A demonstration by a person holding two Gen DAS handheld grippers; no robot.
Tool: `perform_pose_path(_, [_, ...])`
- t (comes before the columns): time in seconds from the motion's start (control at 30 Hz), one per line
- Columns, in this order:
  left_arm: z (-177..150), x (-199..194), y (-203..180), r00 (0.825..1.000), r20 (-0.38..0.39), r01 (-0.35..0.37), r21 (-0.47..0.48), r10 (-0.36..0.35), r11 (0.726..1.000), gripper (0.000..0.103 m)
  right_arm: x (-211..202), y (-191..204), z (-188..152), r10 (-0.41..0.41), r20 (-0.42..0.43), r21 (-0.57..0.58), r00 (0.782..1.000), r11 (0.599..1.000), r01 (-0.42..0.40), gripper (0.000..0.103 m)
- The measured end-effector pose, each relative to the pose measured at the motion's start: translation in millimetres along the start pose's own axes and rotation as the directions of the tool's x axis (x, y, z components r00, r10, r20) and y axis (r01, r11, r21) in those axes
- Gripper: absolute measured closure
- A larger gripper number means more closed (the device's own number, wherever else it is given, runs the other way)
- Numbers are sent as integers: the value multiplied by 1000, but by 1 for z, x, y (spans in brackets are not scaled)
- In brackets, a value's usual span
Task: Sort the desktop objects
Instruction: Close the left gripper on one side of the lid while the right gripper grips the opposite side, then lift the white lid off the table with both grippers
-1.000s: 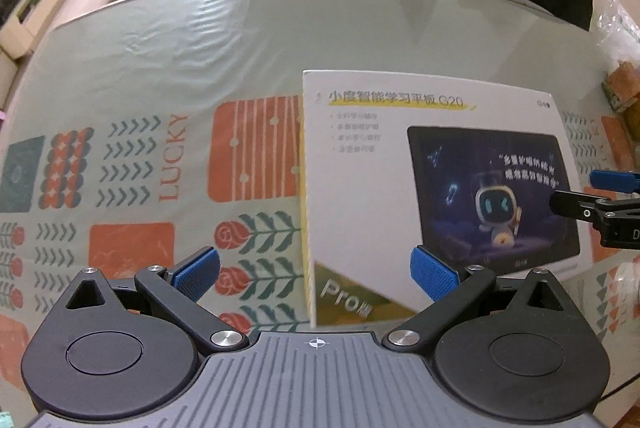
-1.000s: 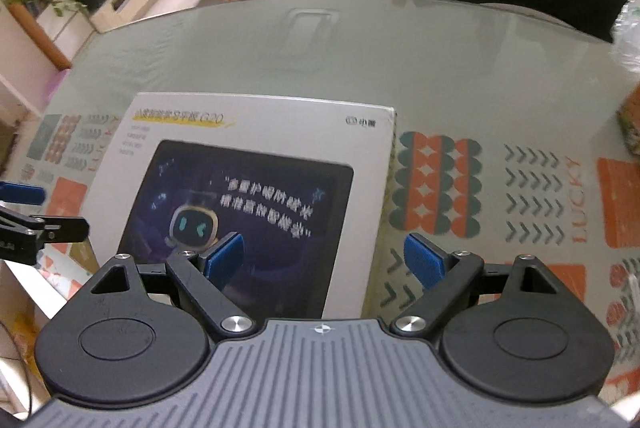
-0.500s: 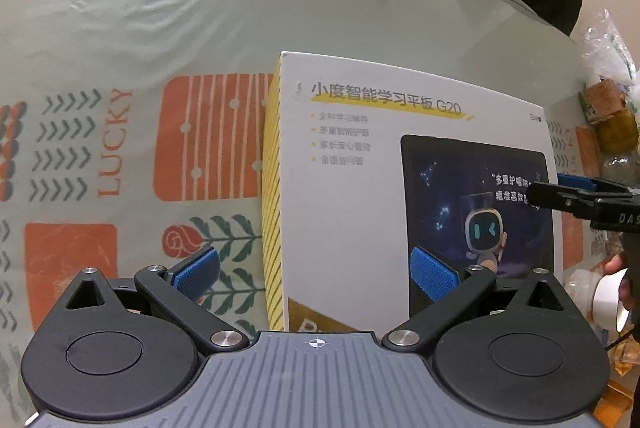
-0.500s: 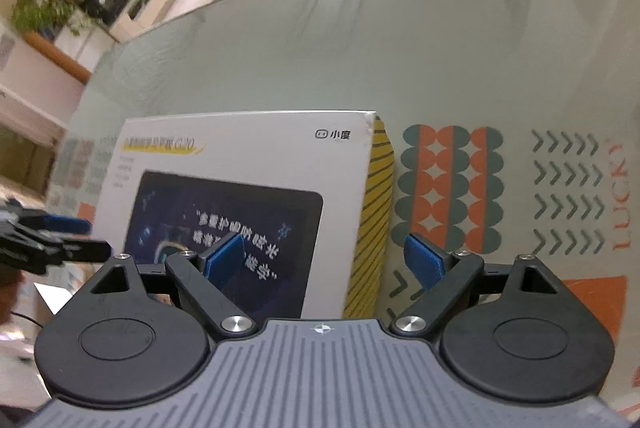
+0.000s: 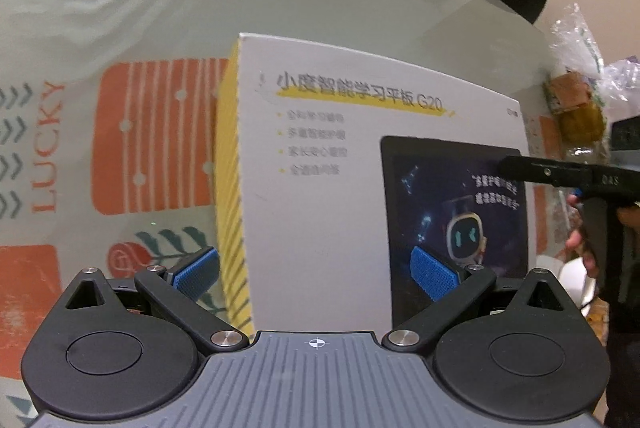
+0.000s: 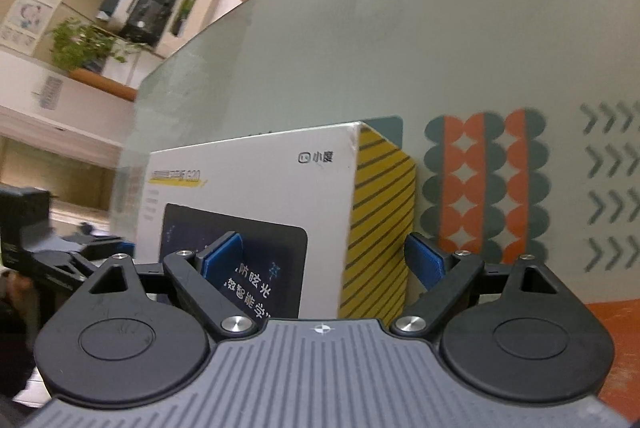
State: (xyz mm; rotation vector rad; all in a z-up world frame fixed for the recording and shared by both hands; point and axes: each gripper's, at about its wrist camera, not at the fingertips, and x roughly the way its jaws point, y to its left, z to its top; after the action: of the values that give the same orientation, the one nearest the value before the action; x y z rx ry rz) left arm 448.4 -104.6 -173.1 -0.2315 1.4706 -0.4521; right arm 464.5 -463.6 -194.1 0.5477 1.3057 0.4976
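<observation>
- Both grippers have dropped low and closed in on the box (image 5: 340, 187) since 1 s ago.
- Left gripper (image 5: 316, 268) and right gripper (image 6: 324, 260) are spread, each straddling a striped side edge.
- Box lies flat on the table (image 6: 400, 47); a 2-handed pinch looks near.

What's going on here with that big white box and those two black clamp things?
A person is tidying a table, holding a two-finger gripper in each hand. Both are at a white tablet box that lies on the patterned tablecloth. The left gripper straddles the box's left yellow-striped edge, and the right gripper straddles the opposite striped edge. Both sets of jaws are open, so the box is not gripped yet.
</observation>
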Motion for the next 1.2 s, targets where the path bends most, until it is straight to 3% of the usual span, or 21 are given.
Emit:
perform_pose_path(0.3, [3, 5, 8, 999, 3, 41, -20, -41, 999, 0, 1, -10, 1, 53, -5, 7, 999, 999, -53, 0])
perform_pose_path(0.47, [2, 5, 7, 999, 20, 33, -5, -33, 999, 0, -3, -4, -8, 20, 42, 17, 999, 1000, -21, 0])
perform_pose_path(1.2, [-3, -8, -2, 999, 50, -14, 4, 14, 1000, 2, 6, 36, -15, -119, 86, 29, 989, 993, 117, 0])
